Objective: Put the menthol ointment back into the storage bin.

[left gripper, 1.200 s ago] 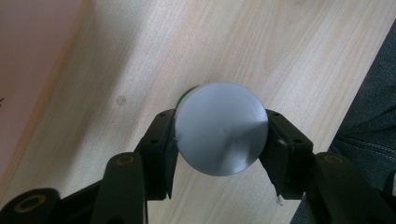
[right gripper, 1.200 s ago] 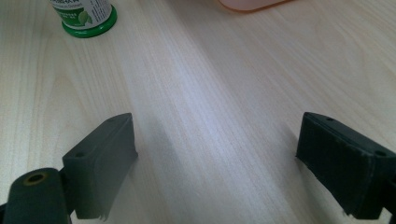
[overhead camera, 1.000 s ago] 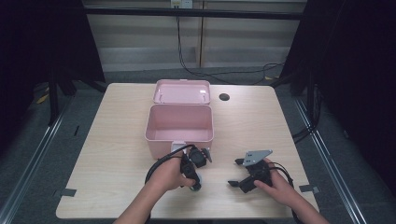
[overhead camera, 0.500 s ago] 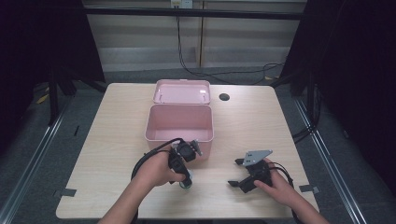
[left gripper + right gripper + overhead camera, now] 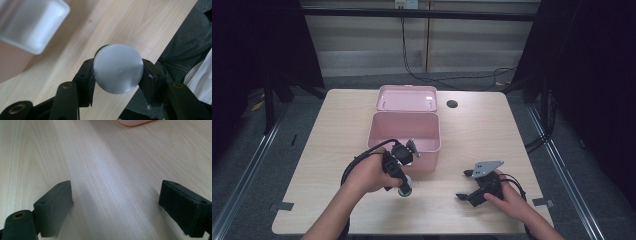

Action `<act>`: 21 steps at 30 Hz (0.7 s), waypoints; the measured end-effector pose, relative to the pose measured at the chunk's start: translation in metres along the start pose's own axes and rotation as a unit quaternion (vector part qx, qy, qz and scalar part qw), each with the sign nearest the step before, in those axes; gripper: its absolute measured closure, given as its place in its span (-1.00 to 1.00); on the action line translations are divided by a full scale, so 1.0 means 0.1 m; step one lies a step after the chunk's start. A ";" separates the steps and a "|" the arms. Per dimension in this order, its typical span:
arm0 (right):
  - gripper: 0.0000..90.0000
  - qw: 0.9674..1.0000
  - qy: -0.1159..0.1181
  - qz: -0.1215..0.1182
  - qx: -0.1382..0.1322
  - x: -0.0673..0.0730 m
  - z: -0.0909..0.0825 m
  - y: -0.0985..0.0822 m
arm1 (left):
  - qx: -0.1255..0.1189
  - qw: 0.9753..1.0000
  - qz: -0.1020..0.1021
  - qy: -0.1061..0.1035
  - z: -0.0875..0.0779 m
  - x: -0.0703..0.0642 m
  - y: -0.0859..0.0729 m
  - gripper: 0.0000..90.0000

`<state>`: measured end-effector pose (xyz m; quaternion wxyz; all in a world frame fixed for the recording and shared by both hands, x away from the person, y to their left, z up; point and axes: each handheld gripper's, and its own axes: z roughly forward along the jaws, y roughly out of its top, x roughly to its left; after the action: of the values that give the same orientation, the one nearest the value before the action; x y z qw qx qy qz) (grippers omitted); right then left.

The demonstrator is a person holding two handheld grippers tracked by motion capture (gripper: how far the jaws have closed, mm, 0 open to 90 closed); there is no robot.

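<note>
A pink box [image 5: 406,134] stands open at the table's middle, its lid [image 5: 407,98] tilted back behind it. My left gripper [image 5: 404,188] is just in front of the box, pointing down and toward the near edge, shut on a small grey-capped bottle [image 5: 405,189] with a green rim. In the left gripper view the bottle's round grey cap [image 5: 118,68] sits squeezed between both jaws, above the wood. My right gripper [image 5: 465,186] rests low on the table at the front right, open with nothing between its pads [image 5: 53,203]; a corner of the pink box [image 5: 132,122] shows ahead of it.
A small dark hole [image 5: 452,104] marks the table's far right. The table's near edge [image 5: 160,47] lies close under the left gripper, with the person's dark trousers [image 5: 190,45] beyond it. Cables trail on the floor behind the table.
My left gripper has drawn back from the pink box toward the near edge and tipped downward, carrying the grey-capped bottle. The right gripper has stayed put.
</note>
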<state>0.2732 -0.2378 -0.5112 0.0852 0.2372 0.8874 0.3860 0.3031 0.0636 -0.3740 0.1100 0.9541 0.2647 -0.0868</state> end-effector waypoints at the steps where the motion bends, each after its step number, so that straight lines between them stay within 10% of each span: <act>1: -0.75 1.000 0.000 0.000 0.000 0.00 0.00 0.00 | 0.001 1.000 -0.002 0.001 -0.04 0.01 0.00 0.11; 21: -0.76 1.000 0.000 0.000 0.001 0.00 0.00 0.00 | -0.016 0.999 -0.029 0.008 -0.53 0.16 0.05 0.11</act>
<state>0.2732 -0.2379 -0.5111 0.0849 0.2372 0.8877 0.3854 0.3251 0.0812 -0.3255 0.1203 0.9448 0.2946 -0.0784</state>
